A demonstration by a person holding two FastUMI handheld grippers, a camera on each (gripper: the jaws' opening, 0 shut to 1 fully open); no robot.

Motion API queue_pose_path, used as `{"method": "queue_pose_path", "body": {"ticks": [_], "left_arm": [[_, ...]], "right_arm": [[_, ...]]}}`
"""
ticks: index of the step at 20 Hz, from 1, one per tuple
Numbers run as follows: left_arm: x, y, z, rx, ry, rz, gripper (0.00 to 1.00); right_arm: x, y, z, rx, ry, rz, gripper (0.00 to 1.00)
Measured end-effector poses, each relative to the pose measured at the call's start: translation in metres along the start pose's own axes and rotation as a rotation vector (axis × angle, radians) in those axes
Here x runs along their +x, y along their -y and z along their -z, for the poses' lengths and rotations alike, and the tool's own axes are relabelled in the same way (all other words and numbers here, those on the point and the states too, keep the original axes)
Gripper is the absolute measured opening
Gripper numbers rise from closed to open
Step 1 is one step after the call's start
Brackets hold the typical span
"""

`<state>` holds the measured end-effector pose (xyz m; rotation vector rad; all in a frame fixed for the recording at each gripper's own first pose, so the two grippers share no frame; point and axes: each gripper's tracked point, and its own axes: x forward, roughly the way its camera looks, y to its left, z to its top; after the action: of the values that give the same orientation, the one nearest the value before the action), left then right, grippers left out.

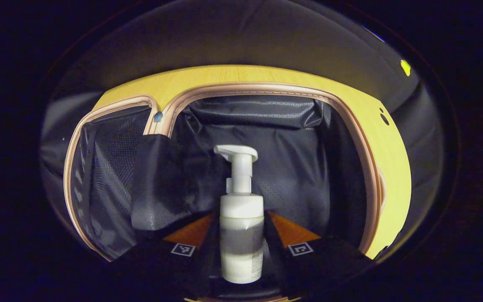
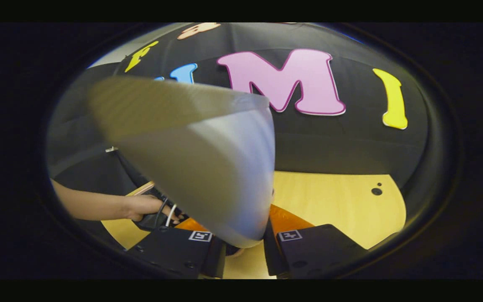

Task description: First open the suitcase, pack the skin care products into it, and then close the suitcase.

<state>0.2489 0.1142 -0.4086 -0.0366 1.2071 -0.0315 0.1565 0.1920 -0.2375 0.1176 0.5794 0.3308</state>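
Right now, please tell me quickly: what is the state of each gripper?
Left gripper: closed on the white pump bottle, held over the open suitcase.
Right gripper: closed on the edge of the grey suitcase lid.

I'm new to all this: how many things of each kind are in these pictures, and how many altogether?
2 tools: left tool, right tool
1 pump bottle, white, between the left tool's fingers
1 suitcase, open
1 grey-white item, blurred, in the right tool, kind unclear
Total: 5
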Motion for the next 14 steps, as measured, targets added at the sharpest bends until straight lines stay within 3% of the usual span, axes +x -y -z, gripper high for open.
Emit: {"method": "queue_pose_path", "body": {"ticks": [1, 2, 5, 8, 14], "left_arm": [[-0.005, -0.003, -0.001, -0.007, 0.019, -0.010, 0.68], [-0.010, -0.002, -0.005, -0.028, 0.044, -0.002, 0.76], [-0.045, -0.004, -0.023, -0.093, 0.213, 0.045, 0.82], [-0.094, -0.032, -0.037, -0.128, 0.394, 0.003, 0.89], [-0.194, -0.072, -0.005, -0.158, 0.552, -0.033, 0.93]], "right_arm": [[0.007, -0.001, 0.003, 0.010, -0.013, 0.000, 0.42], [0.011, 0.000, 0.009, 0.015, -0.026, -0.001, 0.42], [0.027, 0.003, 0.018, 0.038, -0.069, -0.002, 0.42], [0.049, 0.002, 0.035, 0.061, -0.130, 0.001, 0.42], [0.092, -0.016, 0.100, 0.052, -0.363, -0.003, 0.42]]}}
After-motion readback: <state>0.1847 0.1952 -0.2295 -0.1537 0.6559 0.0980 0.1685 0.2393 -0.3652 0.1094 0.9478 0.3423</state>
